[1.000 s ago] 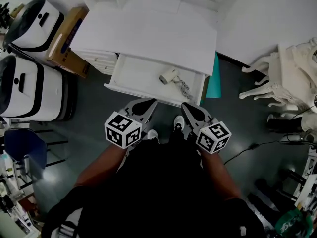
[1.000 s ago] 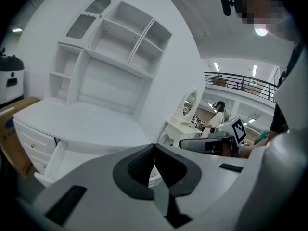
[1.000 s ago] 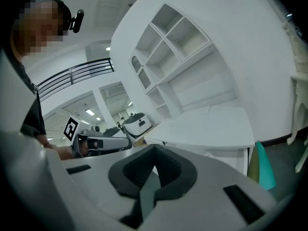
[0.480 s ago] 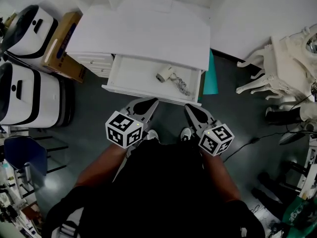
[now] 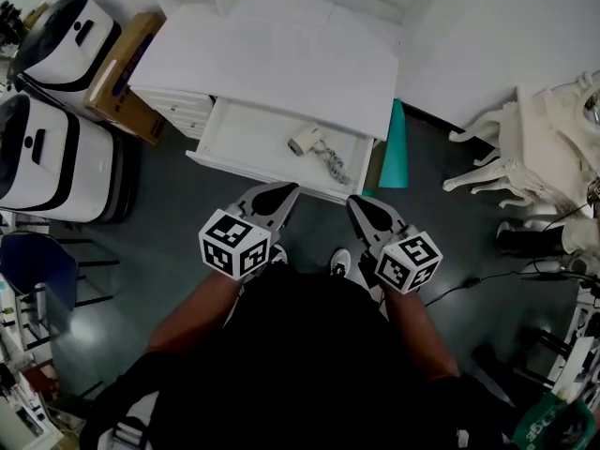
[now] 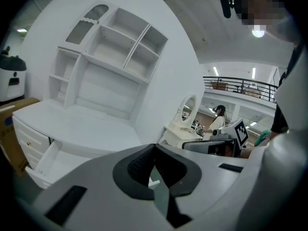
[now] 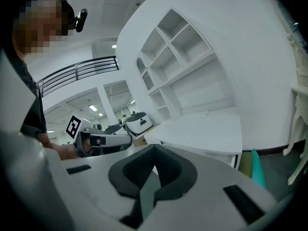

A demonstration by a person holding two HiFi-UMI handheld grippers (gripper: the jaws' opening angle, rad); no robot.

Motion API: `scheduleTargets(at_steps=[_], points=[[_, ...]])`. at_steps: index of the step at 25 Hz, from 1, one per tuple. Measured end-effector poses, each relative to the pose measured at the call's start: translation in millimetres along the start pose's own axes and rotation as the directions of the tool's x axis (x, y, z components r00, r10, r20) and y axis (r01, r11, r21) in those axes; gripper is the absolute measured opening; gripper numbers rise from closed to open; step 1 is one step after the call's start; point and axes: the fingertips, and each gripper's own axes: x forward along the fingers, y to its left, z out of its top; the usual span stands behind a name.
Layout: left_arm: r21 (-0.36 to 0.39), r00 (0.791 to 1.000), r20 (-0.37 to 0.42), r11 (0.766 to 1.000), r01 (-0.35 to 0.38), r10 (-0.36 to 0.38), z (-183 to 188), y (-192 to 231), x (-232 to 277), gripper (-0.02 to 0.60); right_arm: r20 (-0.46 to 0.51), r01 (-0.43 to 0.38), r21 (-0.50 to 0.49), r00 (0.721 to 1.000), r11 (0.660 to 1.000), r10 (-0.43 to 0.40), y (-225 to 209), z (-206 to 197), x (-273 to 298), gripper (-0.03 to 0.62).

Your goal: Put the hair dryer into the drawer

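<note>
- Head view: the hair dryer [image 5: 305, 141] lies with its cord in the open drawer [image 5: 272, 171] of the white desk [image 5: 281, 64]. The left gripper [image 5: 284, 191] and right gripper [image 5: 356, 202] are held side by side, short of the drawer front.
- Left gripper view: jaws together, empty; the dryer is out of sight, and the desk's shelves [image 6: 120, 47] show.
- Right gripper view: jaws likewise closed on nothing, aimed slightly downward.
</note>
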Motion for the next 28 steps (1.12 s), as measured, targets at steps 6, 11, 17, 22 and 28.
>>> scheduleTargets(at_steps=[6, 11, 17, 22, 28], points=[[0.009, 1.000, -0.022, 1.000, -0.018, 0.018, -8.1, -11.5, 3.2, 0.005, 0.003, -0.015, 0.005, 1.000, 1.000, 0.015, -9.1, -2.2, -9.9, 0.025], [0.013, 0.999, -0.034, 1.000, -0.022, 0.022, -13.2, -21.5, 5.6, 0.005, 0.004, -0.025, 0.002, 1.000, 1.000, 0.025, -10.2, -3.9, -16.8, 0.025], [0.031, 0.999, -0.034, 0.999, -0.026, 0.027, -11.4, -28.8, 9.3, 0.005, 0.012, -0.028, 0.003, 1.000, 1.000, 0.028, -13.1, -3.6, -23.0, 0.025], [0.037, 0.999, -0.040, 0.999, -0.025, 0.026, -13.2, -31.3, 10.5, 0.005, 0.008, -0.024, -0.016, 1.000, 1.000, 0.024, -13.0, -5.0, -23.9, 0.025], [0.045, 0.998, -0.050, 0.999, -0.020, 0.023, -14.4, -34.1, 11.7, 0.005, 0.005, -0.030, -0.015, 1.000, 0.999, 0.030, -13.0, -6.0, -23.5, 0.025]])
